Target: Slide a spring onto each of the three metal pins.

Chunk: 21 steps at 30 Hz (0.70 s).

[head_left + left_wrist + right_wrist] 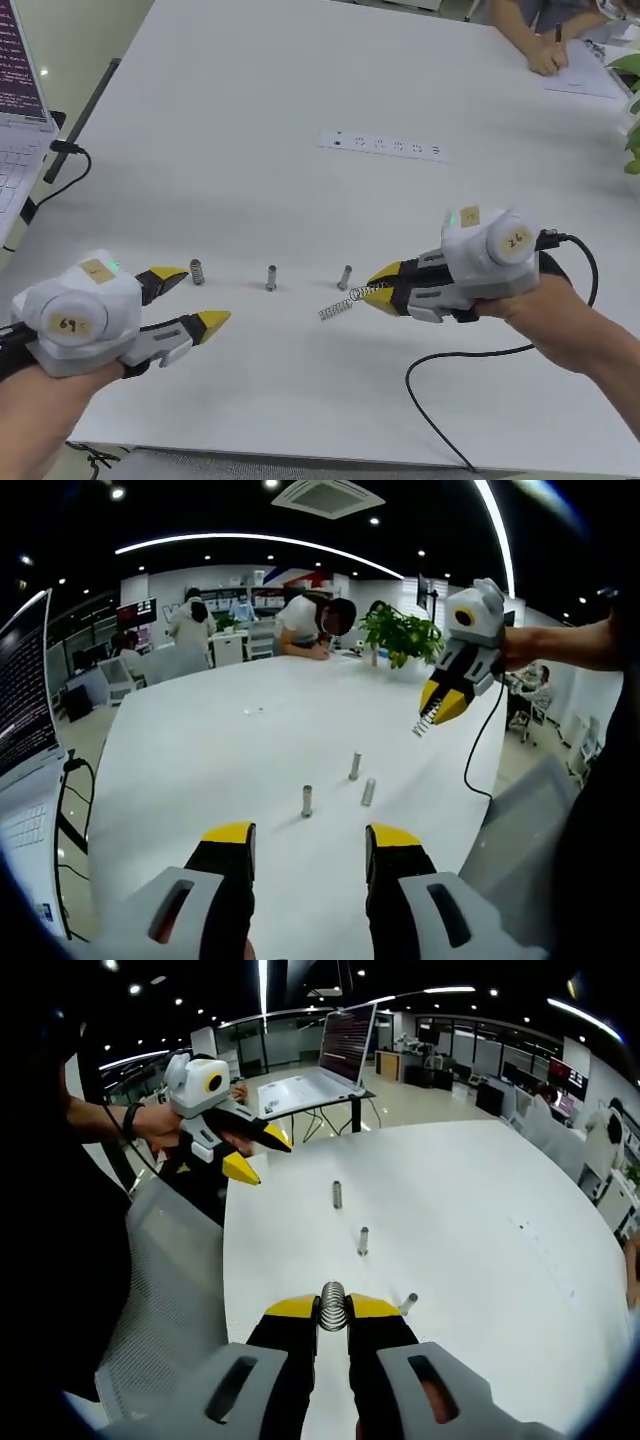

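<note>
My right gripper point(378, 288) has its jaws clenched on one end of a spring point(337, 307), whose free end juts out just beside the right pin point(345, 277). The pins stand in a row toward the near edge of the desk point(300, 90). The left pin point(197, 271) seems to wear a coil already. My left gripper point(195, 297) hangs released, grasping nothing. My worry is that the spring, pinched at one end, may sag, snag the pin's top and tip it, or spring loose.
</note>
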### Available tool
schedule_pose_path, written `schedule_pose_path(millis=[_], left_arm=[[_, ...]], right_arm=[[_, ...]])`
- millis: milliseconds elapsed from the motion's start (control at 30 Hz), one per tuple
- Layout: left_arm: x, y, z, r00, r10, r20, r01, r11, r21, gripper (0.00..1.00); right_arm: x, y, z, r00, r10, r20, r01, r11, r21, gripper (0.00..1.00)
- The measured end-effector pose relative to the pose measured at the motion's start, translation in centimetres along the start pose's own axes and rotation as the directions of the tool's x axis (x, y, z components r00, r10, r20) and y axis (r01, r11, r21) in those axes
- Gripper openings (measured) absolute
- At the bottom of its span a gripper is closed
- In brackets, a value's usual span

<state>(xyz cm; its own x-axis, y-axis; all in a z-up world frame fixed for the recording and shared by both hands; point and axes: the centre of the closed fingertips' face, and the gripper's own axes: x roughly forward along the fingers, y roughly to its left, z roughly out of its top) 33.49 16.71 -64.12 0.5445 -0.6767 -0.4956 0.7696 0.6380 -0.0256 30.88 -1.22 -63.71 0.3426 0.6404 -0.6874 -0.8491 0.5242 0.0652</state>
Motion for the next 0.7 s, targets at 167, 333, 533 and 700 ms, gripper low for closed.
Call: schedule_pose_path(millis=[167, 333, 533, 700], left_arm=[[-0.6, 0.7, -0.5, 0.9998, 0.021, -0.004, -0.021, 1.0, -0.014, 0.41], [-1.0, 1.1, -0.8, 0.9994, 0.033, -0.005, -0.033, 0.999, -0.026, 0.43], [-1.3, 1.4, -1.0, 0.9992, 0.038, -0.009, -0.038, 0.999, -0.036, 0.45], [-1.8, 1.8, -1.3, 0.9988, 0.049, -0.008, -0.049, 0.998, -0.045, 0.46]], right_arm=[[0.3, -0.6, 0.0, 0.9998, -0.013, -0.015, 0.013, 1.0, 0.004, 0.08], [0.6, -0.9, 0.2, 0.9994, -0.019, -0.03, 0.019, 1.0, -0.003, 0.08], [1.1, -1.6, 0.5, 0.9989, -0.03, -0.036, 0.03, 1.0, 0.005, 0.08], [1.5, -2.1, 0.8, 0.9984, -0.035, -0.044, 0.035, 0.999, 0.002, 0.08]])
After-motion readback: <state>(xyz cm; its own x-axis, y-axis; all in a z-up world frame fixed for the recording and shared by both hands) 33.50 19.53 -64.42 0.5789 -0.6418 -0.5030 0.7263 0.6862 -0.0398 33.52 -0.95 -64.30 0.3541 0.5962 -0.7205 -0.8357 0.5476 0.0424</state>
